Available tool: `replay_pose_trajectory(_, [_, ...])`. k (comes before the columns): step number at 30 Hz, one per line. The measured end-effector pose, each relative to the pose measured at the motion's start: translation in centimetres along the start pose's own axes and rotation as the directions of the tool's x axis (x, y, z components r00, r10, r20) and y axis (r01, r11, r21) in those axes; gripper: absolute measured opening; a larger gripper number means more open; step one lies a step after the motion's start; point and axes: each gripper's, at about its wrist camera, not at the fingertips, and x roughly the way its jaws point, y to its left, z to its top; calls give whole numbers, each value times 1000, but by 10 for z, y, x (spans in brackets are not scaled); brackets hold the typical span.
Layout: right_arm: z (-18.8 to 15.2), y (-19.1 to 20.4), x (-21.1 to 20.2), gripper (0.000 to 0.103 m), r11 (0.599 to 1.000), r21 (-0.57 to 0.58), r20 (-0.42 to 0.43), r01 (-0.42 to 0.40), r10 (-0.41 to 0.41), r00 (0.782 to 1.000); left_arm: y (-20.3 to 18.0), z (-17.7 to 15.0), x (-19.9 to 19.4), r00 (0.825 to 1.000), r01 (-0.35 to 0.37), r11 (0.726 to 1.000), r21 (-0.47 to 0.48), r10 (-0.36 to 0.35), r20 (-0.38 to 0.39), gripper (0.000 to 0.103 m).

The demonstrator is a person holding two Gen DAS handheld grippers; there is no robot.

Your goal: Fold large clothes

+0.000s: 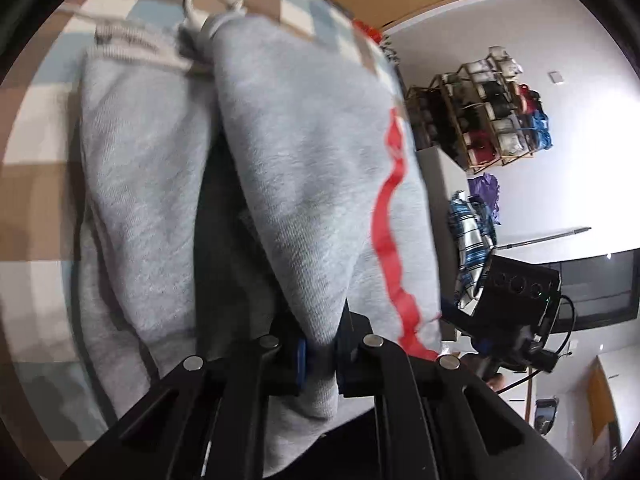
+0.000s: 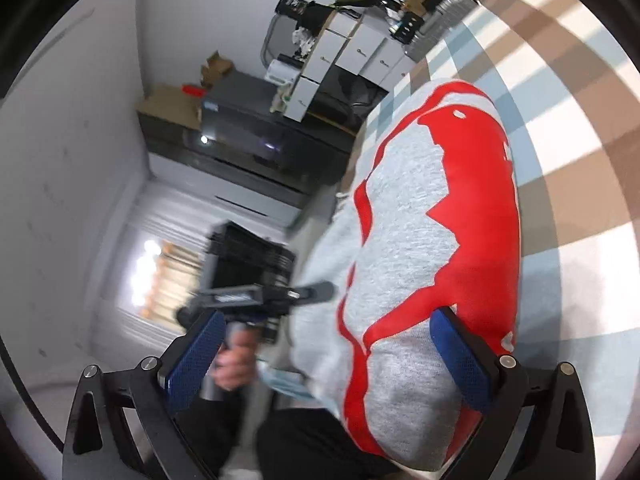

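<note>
Checked cover (image 1: 36, 184): brown, white and pale blue squares, seen at the left edge of the left wrist view and again across the right side of the right wrist view; it lies under the garment

Grey sweatshirt (image 1: 304, 168): a large grey fleece garment with a red print (a red band in the left wrist view, a broad red shape in the right wrist view (image 2: 452, 216)); it lies on the checked cover with a fold raised toward the left camera

Drawstring (image 1: 196, 4): a white cord loops at the far end of the garment, near its ribbed edge

Left gripper (image 1: 320, 354): its blue pads are clenched on a bunched fold of the grey sweatshirt, and the cloth runs out both above and below the pinch

Shelf (image 1: 488, 108): a wooden rack against the white wall, right of the garment, packed with dark, red and white items; no label on it can be read

Right gripper (image 2: 326, 350): its jaws stand wide apart, released; the right blue pad (image 2: 460, 360) lies against the red-printed cloth, while the left pad is clear of it, and the garment fills the right half of the gap

White boxes (image 2: 352, 56): stacked on the dark cabinet at the top of the right wrist view; each bears a small mark, too small to read

Writing: nothing legible anywhere in either view
</note>
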Motion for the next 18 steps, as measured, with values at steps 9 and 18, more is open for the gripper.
replay_pose_trajectory(9, [-14, 32, 22, 103, 989, -119, -51, 83, -90, 995, -15, 9, -35, 993, 75, 995, 59, -80, 89, 5])
replay_pose_trajectory(18, [-28, 45, 73, 103, 899, -286, -134, 331, -380, 915, 31, 0, -13, 996, -21, 1000, 14, 19, 90, 4])
